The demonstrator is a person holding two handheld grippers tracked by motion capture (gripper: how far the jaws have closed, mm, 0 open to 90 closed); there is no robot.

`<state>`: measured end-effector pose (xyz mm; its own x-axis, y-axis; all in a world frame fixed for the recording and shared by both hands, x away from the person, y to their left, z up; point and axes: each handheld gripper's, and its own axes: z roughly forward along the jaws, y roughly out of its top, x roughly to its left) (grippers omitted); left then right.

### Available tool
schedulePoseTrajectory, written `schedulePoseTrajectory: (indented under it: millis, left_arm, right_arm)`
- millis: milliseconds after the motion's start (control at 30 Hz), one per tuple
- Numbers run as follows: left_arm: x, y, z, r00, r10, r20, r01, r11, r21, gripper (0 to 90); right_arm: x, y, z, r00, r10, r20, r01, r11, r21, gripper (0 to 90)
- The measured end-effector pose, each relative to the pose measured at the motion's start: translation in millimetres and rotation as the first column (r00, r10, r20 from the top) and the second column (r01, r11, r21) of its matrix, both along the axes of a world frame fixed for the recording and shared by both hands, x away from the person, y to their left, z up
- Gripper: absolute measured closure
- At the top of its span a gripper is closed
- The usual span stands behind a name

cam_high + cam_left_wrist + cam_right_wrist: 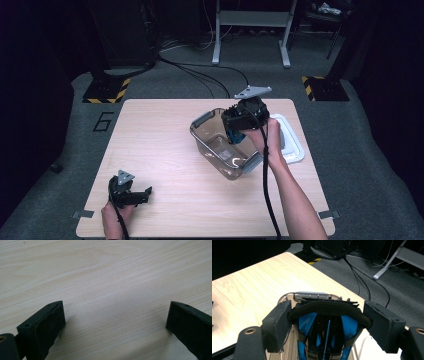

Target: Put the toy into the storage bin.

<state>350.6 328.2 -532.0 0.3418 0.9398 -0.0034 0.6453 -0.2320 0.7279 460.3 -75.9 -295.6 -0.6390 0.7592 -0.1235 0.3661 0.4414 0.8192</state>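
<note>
**Shoe hanging right over the bin, straight-down drop from here**

So the right gripper has its jaws clamped on a black and blue shoe, pinching it across the sides. From its own camera the pads squeeze the dark collar from left and right, and the long axis runs down and away from the jaws, so the shoe is dangling more or less upright.

The bit that matters: the clear bin sits directly under it. From above, the shoe's blue end is already inside the rim line, near the far right corner. I'd say the next move is just down, no sideways shuffle needed. The lid lies flat just right of the bin, out of the way.

The left gripper is well apart, down at the near left of the table, jaws spread with nothing between them. The right hand is obviously the one for this.
</note>
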Motion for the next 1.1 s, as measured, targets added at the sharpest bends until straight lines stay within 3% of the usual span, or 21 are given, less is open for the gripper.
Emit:
schedulePoseTrajectory:
  millis: [467,633,1100]
  left_arm:
    - [-0.1,0.0,0.1,1.0000,0.000,0.001,0.000,1.0000,0.002,2.2]
    - [0.0,0.0,0.0,1.0000,0.000,0.000,0.000,1.0000,0.001,2.2]
    - [-0.1,0.0,0.1,1.0000,0.000,0.001,0.000,1.0000,0.002,2.1]
  right_arm:
    - [3.4,-11.3,-33.4,0.9969,-0.019,-0.076,0.020,1.000,0.021,24.2]
    - [4.8,-17.3,-44.7,0.9967,-0.003,-0.081,0.005,1.000,0.022,24.2]
    - [3.2,-27.2,-78.4,0.9886,-0.011,-0.150,0.015,1.000,0.027,24.2]
